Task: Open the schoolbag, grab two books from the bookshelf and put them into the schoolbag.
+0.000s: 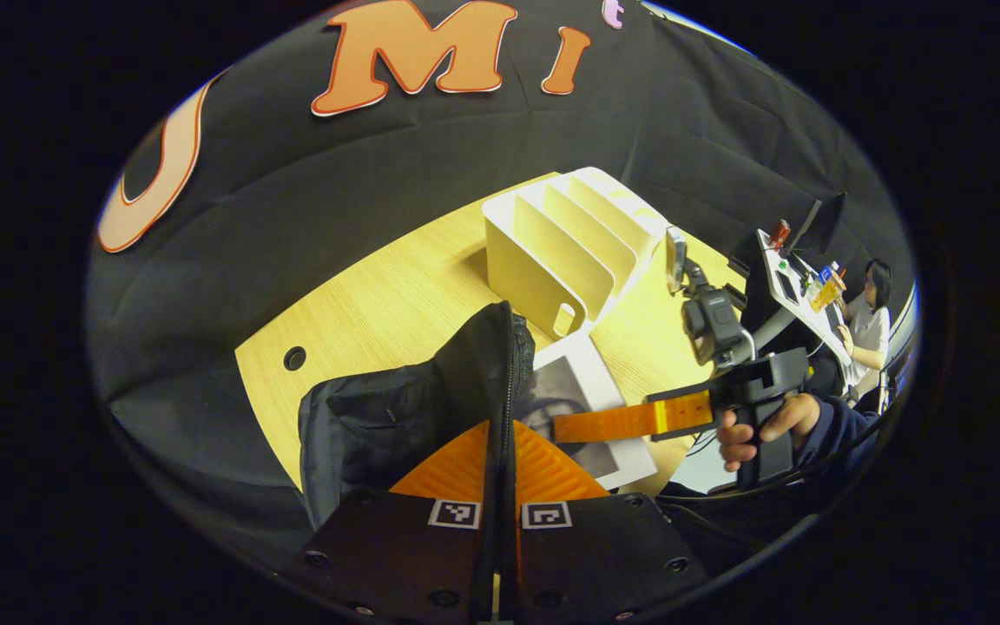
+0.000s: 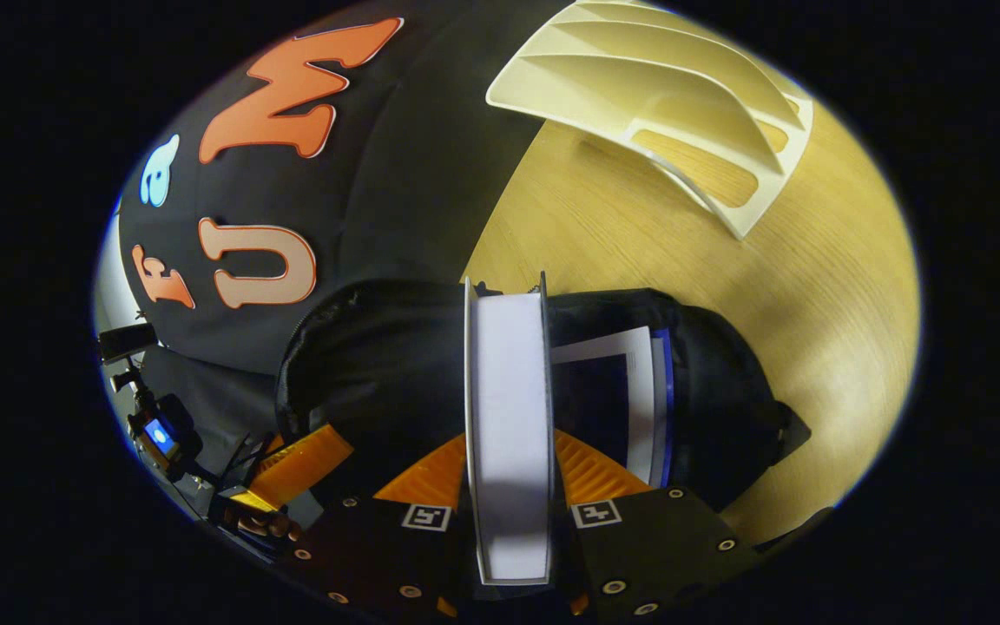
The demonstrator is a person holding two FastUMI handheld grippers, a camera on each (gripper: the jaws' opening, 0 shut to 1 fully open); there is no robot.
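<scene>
**Book held over the open schoolbag**

Schoolbag (image 2: 708, 408) lay black and unzipped on the wooden table (image 2: 812, 295), its mouth gaping. Inside it, one book (image 2: 639, 391) was already tucked against the far wall. And there was the second book (image 2: 509, 417), upright on its edge, pinched between both fingers of the right gripper (image 2: 509, 473), poised right at the bag's opening!

Over on the other side, the left gripper (image 1: 500, 460) had its fingers pressed together on the bag's zippered edge, clamping the fabric flap (image 1: 500, 365) and holding it up. From the left gripper view, the person's hand (image 1: 760, 430) gripped the other tool's handle, its finger reaching across a printed cover.

Behind the bag stood the cream bookshelf (image 1: 569, 252), its slots bare, on the same table. Another person (image 1: 869, 317) sat at a desk far off to the side.
</scene>
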